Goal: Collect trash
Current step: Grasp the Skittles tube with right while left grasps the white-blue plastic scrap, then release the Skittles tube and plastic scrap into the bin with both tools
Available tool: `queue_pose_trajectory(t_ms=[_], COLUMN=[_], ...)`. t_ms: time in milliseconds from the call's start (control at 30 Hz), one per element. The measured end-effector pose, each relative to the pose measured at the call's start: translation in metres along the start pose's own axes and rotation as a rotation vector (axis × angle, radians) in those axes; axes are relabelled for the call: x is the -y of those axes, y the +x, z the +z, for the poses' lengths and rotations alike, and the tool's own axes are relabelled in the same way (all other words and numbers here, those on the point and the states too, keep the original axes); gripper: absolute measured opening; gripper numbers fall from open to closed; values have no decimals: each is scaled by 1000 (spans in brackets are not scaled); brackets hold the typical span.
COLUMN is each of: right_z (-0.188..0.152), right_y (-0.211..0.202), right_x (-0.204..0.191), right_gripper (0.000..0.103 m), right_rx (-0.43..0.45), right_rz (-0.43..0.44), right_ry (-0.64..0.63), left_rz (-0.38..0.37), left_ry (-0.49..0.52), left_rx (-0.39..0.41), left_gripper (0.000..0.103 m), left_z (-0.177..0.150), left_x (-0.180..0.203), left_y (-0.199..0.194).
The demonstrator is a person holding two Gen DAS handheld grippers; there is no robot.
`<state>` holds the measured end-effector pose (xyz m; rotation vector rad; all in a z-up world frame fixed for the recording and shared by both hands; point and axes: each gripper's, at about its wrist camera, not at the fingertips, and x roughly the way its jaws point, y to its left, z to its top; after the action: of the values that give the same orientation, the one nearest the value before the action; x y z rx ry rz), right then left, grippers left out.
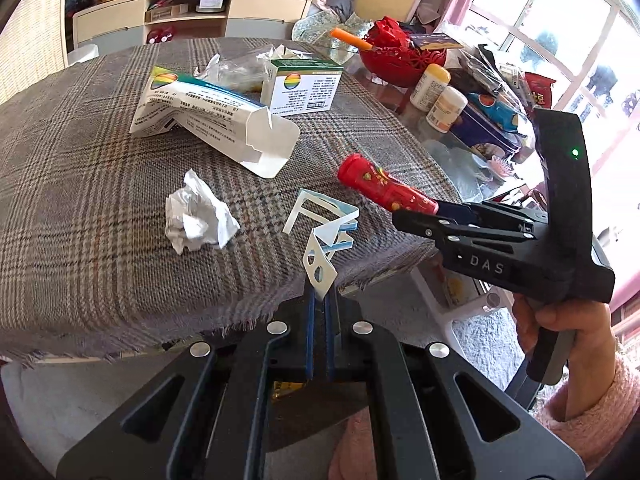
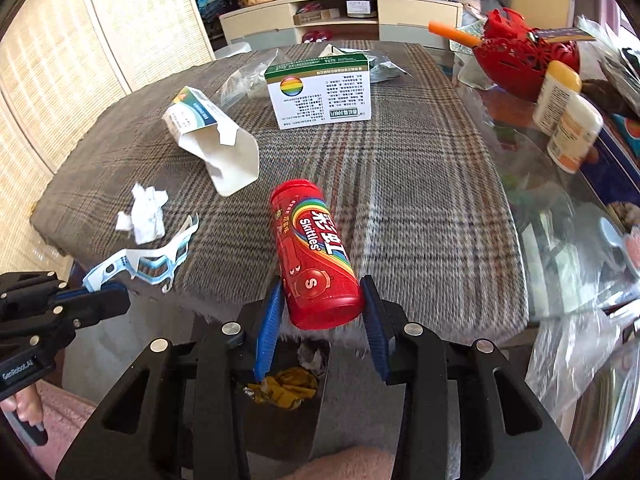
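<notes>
While the plaid-covered worktop (image 2: 400, 200) filled the middle of both views, we had trash spread across it and a bin with yellow wrappers (image 2: 286, 390) showing at the bottom centre of the right wrist view, below the worktop's near edge. Largest among the litter were the torn white carton (image 2: 216, 148), lying open left of centre, and the upright medicine box (image 2: 320, 100) above it. Next came the red Skittles tube (image 2: 316, 256), which our right tongs (image 2: 320, 312) clamped by its lower end at bottom centre, the tube slanting up over the worktop edge. Smaller still, the paper glasses (image 1: 320, 236) hung from our left tongs (image 1: 319, 300), which were pressed together on one thin corner low in the left wrist view. The crumpled tissue (image 1: 198, 216) lay loose, left of the glasses.

We judged the tube's smooth round wall could twist or slide out of so short a grip. The flimsy glasses might tear or slip free, and either piece could fall beside the bin.
</notes>
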<state>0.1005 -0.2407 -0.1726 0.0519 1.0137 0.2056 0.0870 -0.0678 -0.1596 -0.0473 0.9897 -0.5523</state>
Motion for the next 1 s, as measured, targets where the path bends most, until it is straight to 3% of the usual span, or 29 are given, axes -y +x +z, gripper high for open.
queue_pose_trajectory(t_ms=[200, 367, 600, 1000], right_z=[-36, -78, -116, -146], right_y=[-28, -37, -6, 55], right_x=[-14, -28, -38, -48], right_gripper=[39, 38, 37, 36], right_rx=[9, -15, -87, -182], right_rz=[17, 38, 59, 12], right_ry=[0, -1, 17, -12], left_rz=[-1, 15, 32, 39], left_ry=[-48, -74, -117, -185], left_rx=[24, -4, -73, -252], left_gripper=[2, 2, 2, 3], left_z=[-41, -82, -111, -125], left_x=[3, 3, -8, -31], left_y=[-20, -22, 8, 86])
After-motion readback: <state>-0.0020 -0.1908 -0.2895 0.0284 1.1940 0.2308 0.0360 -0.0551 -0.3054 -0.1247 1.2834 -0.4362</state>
